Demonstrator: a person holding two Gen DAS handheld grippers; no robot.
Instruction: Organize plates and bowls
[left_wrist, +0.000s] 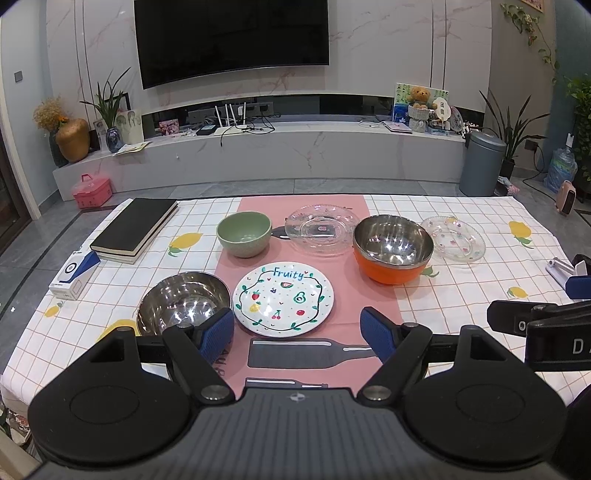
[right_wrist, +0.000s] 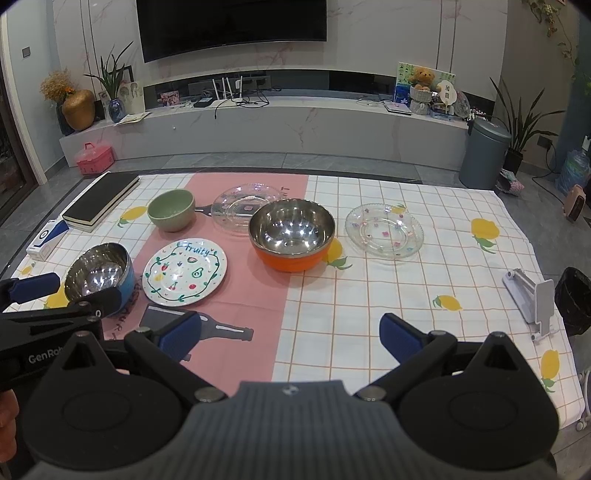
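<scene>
fruit plate (left_wrist: 283, 300) ctr-front | steel bowl (left_wrist: 183, 300) left | ceramic bowl (left_wrist: 244, 233) behind

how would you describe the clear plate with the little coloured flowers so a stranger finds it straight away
Start at the pink runner down the checked tablecloth and find the orange bowl at its right edge. The glass plate lies just right of that bowl, on the checks. Unlike the other clear plate behind the bowl, it is dotted with small coloured flowers.
</scene>
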